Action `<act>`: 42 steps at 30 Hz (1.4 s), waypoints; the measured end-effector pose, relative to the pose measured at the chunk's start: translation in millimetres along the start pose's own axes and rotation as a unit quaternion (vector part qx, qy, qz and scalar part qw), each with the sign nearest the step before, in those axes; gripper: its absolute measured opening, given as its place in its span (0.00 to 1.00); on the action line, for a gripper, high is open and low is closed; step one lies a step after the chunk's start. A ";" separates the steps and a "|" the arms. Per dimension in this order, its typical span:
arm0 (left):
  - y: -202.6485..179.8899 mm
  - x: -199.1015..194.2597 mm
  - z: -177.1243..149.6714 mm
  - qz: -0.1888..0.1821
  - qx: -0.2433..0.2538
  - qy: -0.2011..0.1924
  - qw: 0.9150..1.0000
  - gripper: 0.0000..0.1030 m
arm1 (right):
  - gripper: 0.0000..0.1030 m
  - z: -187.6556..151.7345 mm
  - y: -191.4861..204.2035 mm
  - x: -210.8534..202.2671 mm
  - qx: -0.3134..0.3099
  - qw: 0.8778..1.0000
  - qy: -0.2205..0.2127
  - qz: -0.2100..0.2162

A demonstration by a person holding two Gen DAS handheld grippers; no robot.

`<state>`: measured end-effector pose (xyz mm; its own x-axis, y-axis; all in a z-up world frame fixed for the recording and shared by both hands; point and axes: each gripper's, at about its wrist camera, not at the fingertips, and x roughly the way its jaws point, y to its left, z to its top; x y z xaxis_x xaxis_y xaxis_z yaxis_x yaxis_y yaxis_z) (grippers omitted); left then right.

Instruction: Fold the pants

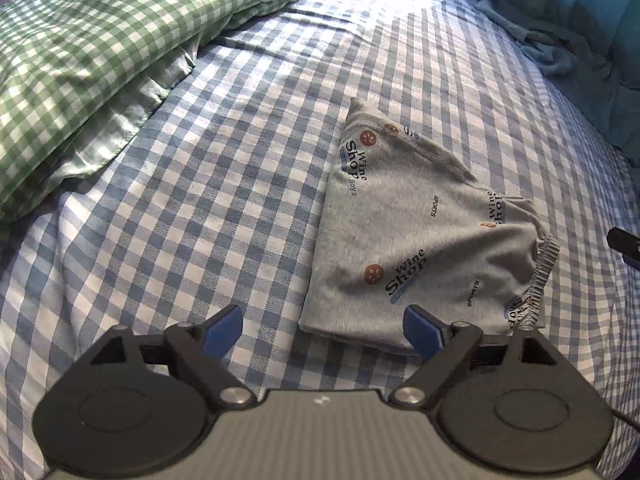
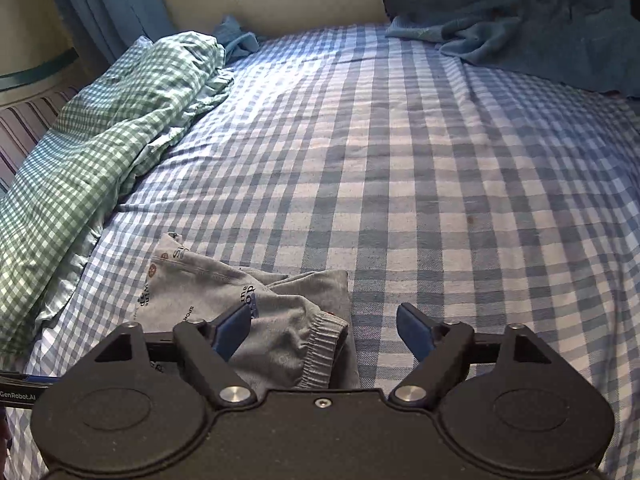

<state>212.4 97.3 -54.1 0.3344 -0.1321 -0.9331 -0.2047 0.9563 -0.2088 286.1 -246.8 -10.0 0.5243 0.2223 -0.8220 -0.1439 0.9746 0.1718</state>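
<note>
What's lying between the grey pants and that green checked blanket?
Only bare blue checked sheet separates the pants from the green blanket; the left wrist view shows it best.

Dim daylight, soft shadows, fisheye-warped edges

The blue-and-white checked bedsheet point(image 2: 440, 184) lies bare and flat across its middle and right side, giving open passage there. Along the bed's left edge a bunched green-and-white gingham quilt point(image 2: 100, 128) rises as a barrier, and a crumpled blue towel point(image 2: 472, 40) sits at the far right corner. The folded grey printed cotton pants point(image 1: 416, 240) occupy the near edge.
</note>
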 end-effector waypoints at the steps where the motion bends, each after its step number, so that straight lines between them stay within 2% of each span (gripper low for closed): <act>1: 0.4 -6.4 -4.3 -0.002 -0.003 -0.011 1.000 0.93 | 0.88 -4.0 3.1 -11.3 -0.002 1.000 -0.012 0.000; 3: 0.7 -20.5 -15.5 0.004 0.000 -0.033 0.999 0.96 | 0.96 -13.7 6.6 -30.3 -0.002 0.999 -0.031 0.003; 7: -5.8 -44.8 -38.1 0.047 0.024 -0.078 0.996 0.98 | 0.99 -39.2 16.2 -65.9 0.002 0.998 -0.058 0.018; 15: -13.0 -91.9 -104.1 0.068 0.025 -0.139 0.988 1.00 | 0.99 -107.9 29.9 -118.8 0.000 0.997 -0.072 0.037; 23: -25.9 -124.6 -173.2 0.131 0.072 -0.178 0.973 1.00 | 0.99 -166.3 26.7 -148.2 -0.011 0.997 -0.062 0.053; 30: -23.1 -130.6 -200.5 0.119 0.097 -0.176 0.972 1.00 | 0.99 -197.0 33.6 -163.0 -0.053 0.996 -0.057 0.048; 35: -20.1 -124.5 -203.6 0.099 0.132 -0.155 0.974 1.00 | 0.99 -206.4 41.4 -169.1 -0.041 0.997 -0.066 0.028; 42: -16.5 -122.4 -205.4 0.093 0.164 -0.158 0.969 1.00 | 0.99 -214.1 53.0 -165.4 -0.018 0.998 -0.060 0.017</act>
<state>-14.2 44.2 3.4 0.5949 0.0871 -0.7991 -0.0022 0.9943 0.1068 12.0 -237.9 18.8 0.6147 0.2600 -0.7447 -0.1928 0.9650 0.1778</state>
